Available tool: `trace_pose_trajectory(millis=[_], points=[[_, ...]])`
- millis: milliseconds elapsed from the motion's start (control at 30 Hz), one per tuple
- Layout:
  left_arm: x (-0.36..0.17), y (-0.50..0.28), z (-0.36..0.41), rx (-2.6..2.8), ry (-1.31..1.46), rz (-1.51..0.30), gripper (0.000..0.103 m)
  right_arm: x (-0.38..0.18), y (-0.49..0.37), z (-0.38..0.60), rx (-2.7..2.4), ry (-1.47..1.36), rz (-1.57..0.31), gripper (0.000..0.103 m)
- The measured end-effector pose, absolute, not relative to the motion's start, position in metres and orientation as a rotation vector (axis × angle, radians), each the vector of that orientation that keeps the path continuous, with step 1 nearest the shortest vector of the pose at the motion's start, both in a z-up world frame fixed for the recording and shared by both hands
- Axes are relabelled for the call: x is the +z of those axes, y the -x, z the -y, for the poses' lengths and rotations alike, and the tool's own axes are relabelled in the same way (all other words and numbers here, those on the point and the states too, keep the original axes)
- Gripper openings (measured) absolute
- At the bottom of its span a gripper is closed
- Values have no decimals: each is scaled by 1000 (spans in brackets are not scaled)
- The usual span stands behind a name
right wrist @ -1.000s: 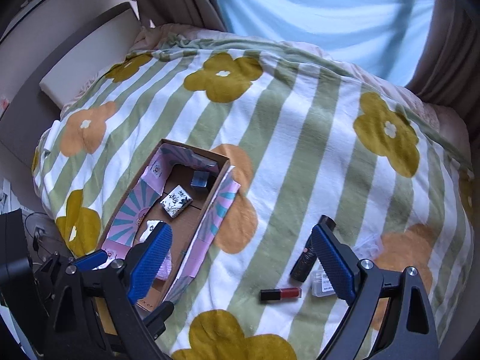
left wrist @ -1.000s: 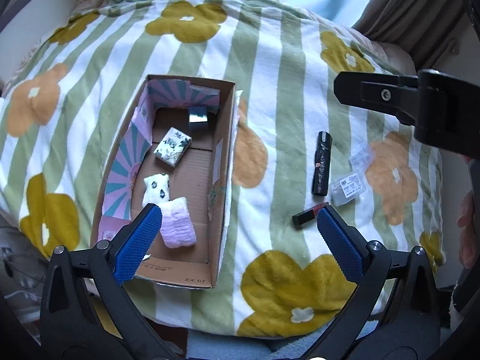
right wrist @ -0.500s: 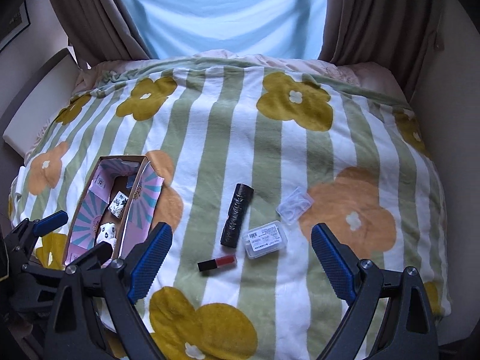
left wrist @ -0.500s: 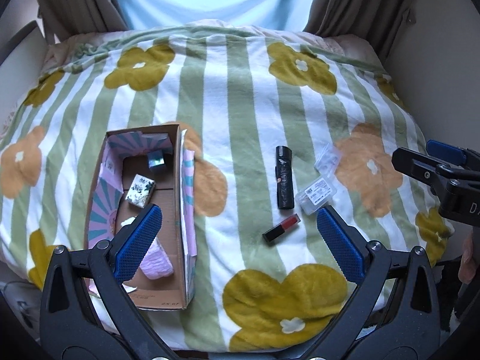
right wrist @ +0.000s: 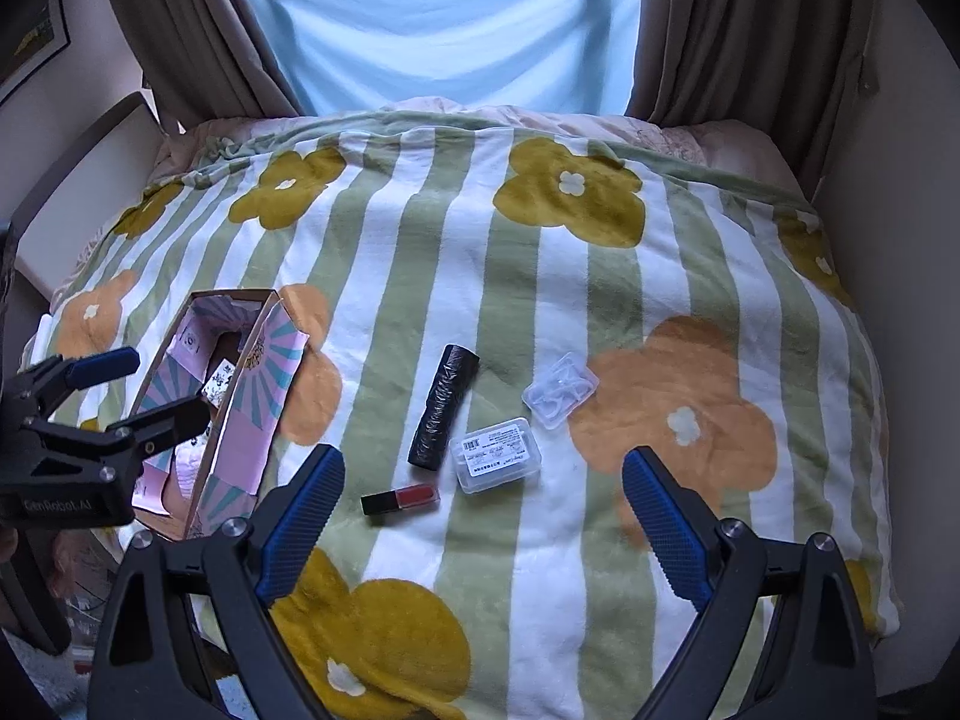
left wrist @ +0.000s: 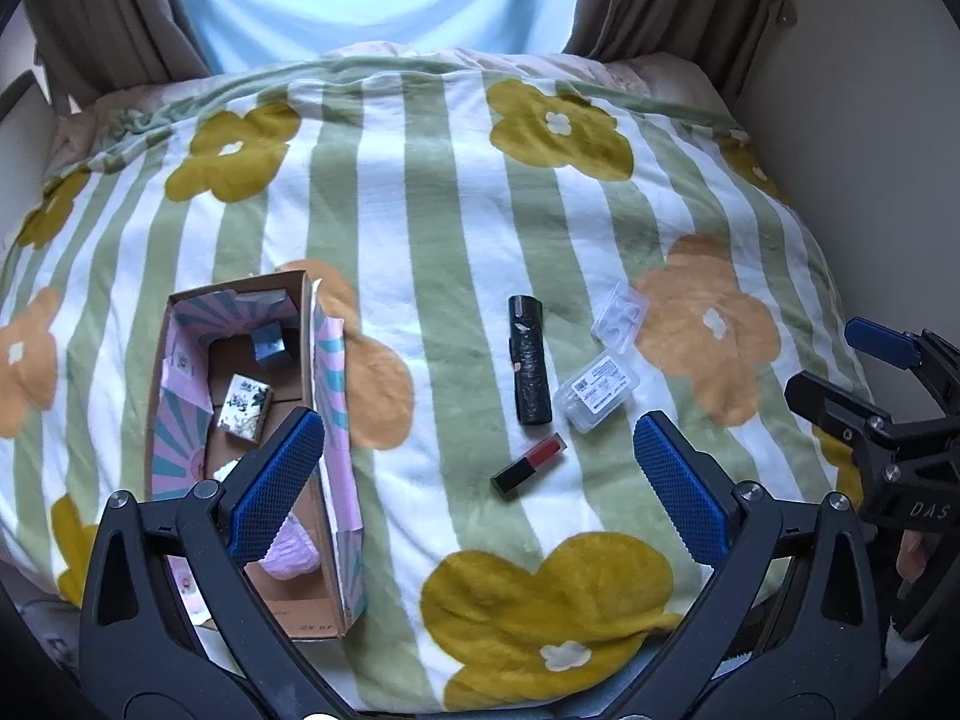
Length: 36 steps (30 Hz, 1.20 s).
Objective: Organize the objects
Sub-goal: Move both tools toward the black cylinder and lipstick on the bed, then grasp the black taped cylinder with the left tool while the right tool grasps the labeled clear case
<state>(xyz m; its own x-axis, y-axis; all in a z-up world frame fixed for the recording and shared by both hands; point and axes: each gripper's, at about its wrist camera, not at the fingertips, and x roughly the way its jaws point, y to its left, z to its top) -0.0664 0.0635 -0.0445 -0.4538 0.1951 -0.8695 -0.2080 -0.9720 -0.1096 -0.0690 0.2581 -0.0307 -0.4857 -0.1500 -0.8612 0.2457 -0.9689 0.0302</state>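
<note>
Both grippers hang over the bed with nothing in them. The left gripper (left wrist: 477,468) stands wide open and empty above the near edge of the blanket (left wrist: 444,192), and the right gripper (right wrist: 483,507) is spread just as wide, nothing between its pads. On the left lies the cardboard box (left wrist: 309,360), open at the top, already holding a patterned packet (left wrist: 245,407), a dark little cube (left wrist: 270,345) and something soft and pink (left wrist: 291,555) at the near end. Out on the blanket, well apart from the box, four things wait: a black roll (right wrist: 444,407), a red lipstick (right wrist: 401,499) just in front of it, a clear labelled case (right wrist: 495,455) beside the roll, and a small clear tray (right wrist: 560,390) just beyond that case.

The step looks like choosing the next item. The lipstick lies nearest the right gripper, almost straight ahead, so it seems the natural pick. It lies crosswise, so the jaws should come down across its narrow width, not along its length. The blanket is plush: the pads would need to press in slightly to get under the edges without dragging fabric. The roll sits close behind, so a steep approach should keep the far pad clear of it. The clear case is slippery-looking and wide, so better gripped across its short side
</note>
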Motion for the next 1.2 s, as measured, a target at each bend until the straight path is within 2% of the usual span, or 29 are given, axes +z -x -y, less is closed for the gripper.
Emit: trace_pose_trajectory(millis=[233, 300, 533, 667, 867, 967, 1167, 1200], points=[[-62, 107, -85, 2421, 1505, -65, 102, -62, 83, -264, -2427, -1481, -194, 93], [-77, 120, -94, 2386, 1534, -102, 98, -79, 89, -266, -2400, -1490, -214, 93], [-152, 160, -124, 2251, 1645, -126, 95, -149, 123, -271, -2304, -1530, -221, 93], [-201, 183, -139, 2168, 1725, -94, 86, -189, 143, -266, -2248, -1552, -258, 93], [-260, 206, -159, 2093, 1795, -138, 80, -238, 159, -255, -2158, -1578, -324, 93], [-278, 214, -162, 2063, 1823, -107, 74, -252, 163, -252, -2137, -1587, -329, 93], [-300, 222, -167, 2023, 1843, -77, 72, -278, 171, -245, -2080, -1624, -348, 93], [-304, 222, -168, 2016, 1849, -84, 68, -282, 171, -244, -2072, -1628, -347, 92]])
